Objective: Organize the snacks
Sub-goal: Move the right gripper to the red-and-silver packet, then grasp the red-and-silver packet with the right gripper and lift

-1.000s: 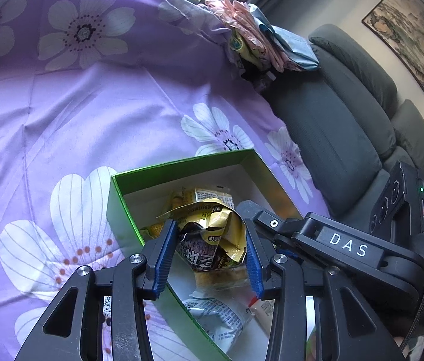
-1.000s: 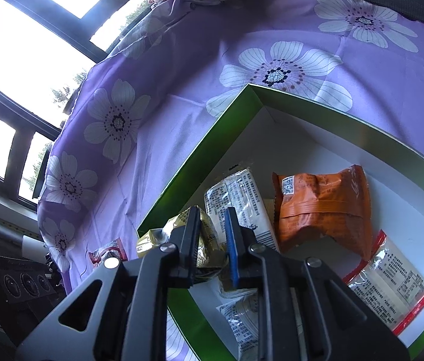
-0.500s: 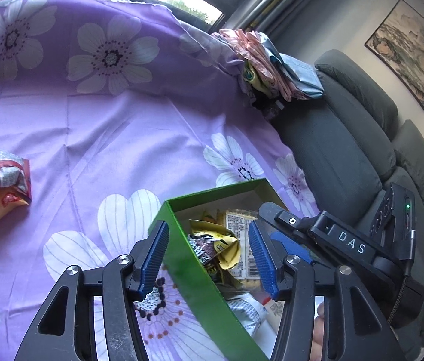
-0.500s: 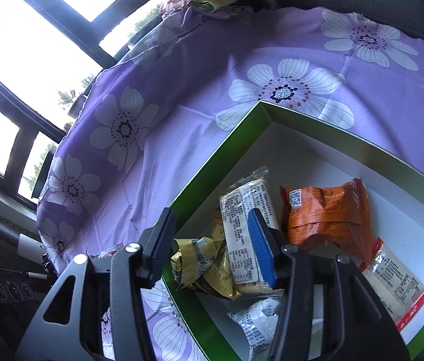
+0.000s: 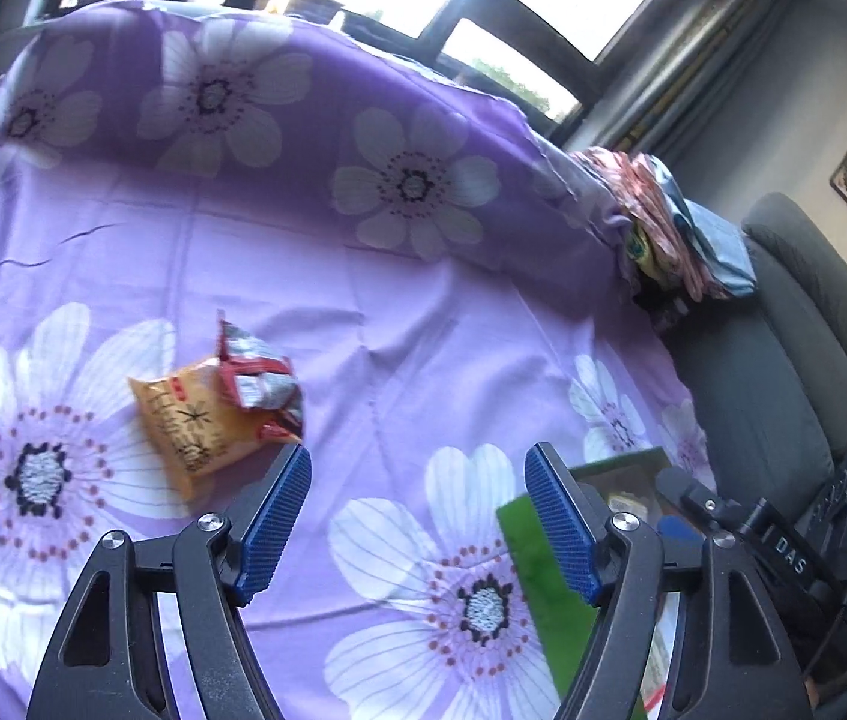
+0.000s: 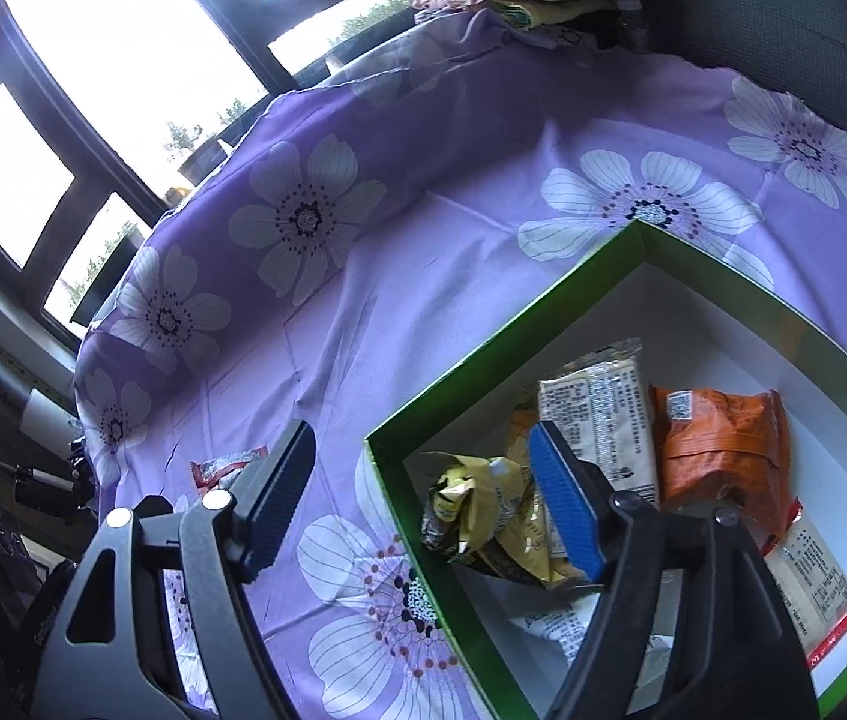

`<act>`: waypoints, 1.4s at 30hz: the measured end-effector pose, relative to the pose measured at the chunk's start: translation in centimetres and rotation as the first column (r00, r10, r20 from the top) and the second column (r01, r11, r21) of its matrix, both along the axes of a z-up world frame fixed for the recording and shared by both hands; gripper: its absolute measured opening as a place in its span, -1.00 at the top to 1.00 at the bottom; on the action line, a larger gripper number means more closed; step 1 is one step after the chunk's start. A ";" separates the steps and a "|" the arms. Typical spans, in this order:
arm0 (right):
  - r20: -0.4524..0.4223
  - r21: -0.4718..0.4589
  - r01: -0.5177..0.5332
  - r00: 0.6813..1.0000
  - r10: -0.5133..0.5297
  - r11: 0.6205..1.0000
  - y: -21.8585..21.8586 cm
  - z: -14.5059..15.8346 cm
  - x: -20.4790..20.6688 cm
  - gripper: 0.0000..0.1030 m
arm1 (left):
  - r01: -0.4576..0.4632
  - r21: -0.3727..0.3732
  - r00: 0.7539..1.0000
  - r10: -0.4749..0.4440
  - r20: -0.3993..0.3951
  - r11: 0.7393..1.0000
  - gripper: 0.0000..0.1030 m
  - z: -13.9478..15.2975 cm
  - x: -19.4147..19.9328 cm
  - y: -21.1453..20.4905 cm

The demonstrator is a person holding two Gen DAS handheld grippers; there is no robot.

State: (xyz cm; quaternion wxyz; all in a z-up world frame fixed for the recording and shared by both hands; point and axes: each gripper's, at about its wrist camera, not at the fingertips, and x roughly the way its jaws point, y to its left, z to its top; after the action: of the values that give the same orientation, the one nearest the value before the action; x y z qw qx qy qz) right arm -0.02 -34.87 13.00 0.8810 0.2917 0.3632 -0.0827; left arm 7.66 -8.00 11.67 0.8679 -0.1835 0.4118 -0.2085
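A green box (image 6: 471,354) with a white inside holds several snack packets, among them a yellow crumpled one (image 6: 483,510), a white one (image 6: 603,408) and an orange one (image 6: 723,450). My right gripper (image 6: 423,492) hangs over the box's near corner, jaws opening, nothing between them. My left gripper (image 5: 417,522) is over the purple flowered cloth (image 5: 363,300), jaws opening and empty. An orange packet (image 5: 189,426) with a silver-red packet (image 5: 255,372) on it lies just beyond its left finger. The green box (image 5: 537,570) shows behind its right finger.
A pile of folded cloth (image 5: 663,222) sits at the table's far right corner, next to a grey sofa (image 5: 783,372). Windows (image 6: 123,60) run along the far side. The silver-red packet's edge (image 6: 225,462) peeks beside my right gripper's left finger.
Both grippers opened and let the yellow packet drop into the box. The left gripper swung left, away from the box, bringing the two loose packets into view. The right gripper rose slightly.
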 end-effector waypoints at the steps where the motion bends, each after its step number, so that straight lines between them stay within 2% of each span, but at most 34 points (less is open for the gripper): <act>1: -0.001 -0.001 -0.022 1.000 0.022 1.000 0.6 0.1 0.3 -0.56 | -0.034 0.008 0.999 0.034 0.002 0.999 -0.48 0.0 0.1 1.0; 7: 0.019 0.021 -0.198 0.980 0.198 0.980 5.2 0.3 3.3 -0.57 | -0.150 0.073 0.988 0.151 -0.009 0.986 -0.53 -1.2 1.2 5.5; 11: 0.007 0.083 -0.344 0.939 0.344 0.935 9.0 -0.6 7.1 -0.57 | -0.184 0.081 0.982 0.187 -0.029 0.980 -0.53 -2.8 2.3 7.0; 14: -0.040 0.118 -0.410 0.908 0.417 0.904 11.6 -2.2 10.4 -0.56 | -0.180 0.077 0.980 0.186 -0.070 0.981 -0.53 -4.1 3.5 7.1; 18: -0.120 0.129 -0.430 0.888 0.444 0.894 13.4 -4.7 15.0 -0.56 | -0.153 0.089 0.983 0.160 -0.089 0.984 -0.53 -5.2 5.3 6.1; 25: -0.180 0.320 -0.433 0.846 0.503 0.843 13.6 -9.7 19.6 -0.58 | -0.068 0.117 0.991 0.080 -0.104 0.991 -0.50 -6.7 7.3 3.6; 28: -0.199 0.352 -0.454 0.818 0.539 0.819 14.5 -11.0 20.1 -0.58 | -0.061 0.152 0.994 0.073 -0.078 0.987 -0.24 -6.8 7.4 3.1; 29: -0.199 0.352 -0.460 0.814 0.546 0.815 14.8 -11.2 20.1 -0.58 | -0.048 0.150 0.995 0.061 -0.082 0.988 -0.11 -6.9 7.5 3.0; 31: -0.185 0.344 -0.471 0.814 0.551 0.812 15.0 -11.1 19.9 -0.58 | -0.034 0.137 0.995 0.046 -0.083 0.990 0.01 -7.0 7.7 3.0; 33: -0.186 0.344 -0.478 0.809 0.558 0.808 15.1 -11.2 20.1 -0.55 | -0.003 0.100 0.995 0.013 -0.095 0.995 0.30 -7.1 7.8 2.8; 35: -0.180 0.344 -0.487 0.805 0.566 0.803 15.1 -11.3 20.0 -0.53 | 0.024 0.053 0.994 -0.018 -0.112 0.998 0.42 -7.3 8.0 2.5; 38: -0.161 0.359 -0.496 0.802 0.576 0.791 14.7 -11.5 19.9 -0.46 | 0.025 0.047 0.995 -0.020 -0.100 0.999 0.56 -7.4 7.7 2.5; 40: -0.151 0.365 -0.501 0.800 0.581 0.785 14.5 -11.5 19.8 -0.40 | 0.027 0.027 0.995 -0.024 -0.101 0.999 0.57 -7.3 7.6 2.5; 42: -0.145 0.390 -0.495 0.800 0.582 0.776 14.3 -11.4 19.5 -0.34 | 0.028 0.046 0.997 -0.025 -0.073 0.999 0.58 -6.9 7.0 2.3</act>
State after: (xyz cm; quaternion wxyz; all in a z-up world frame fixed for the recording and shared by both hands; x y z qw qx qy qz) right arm 19.43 -20.58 1.61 0.7498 0.3056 0.5516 0.2004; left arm 14.70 -5.75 4.79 0.8536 -0.1651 0.4503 -0.2033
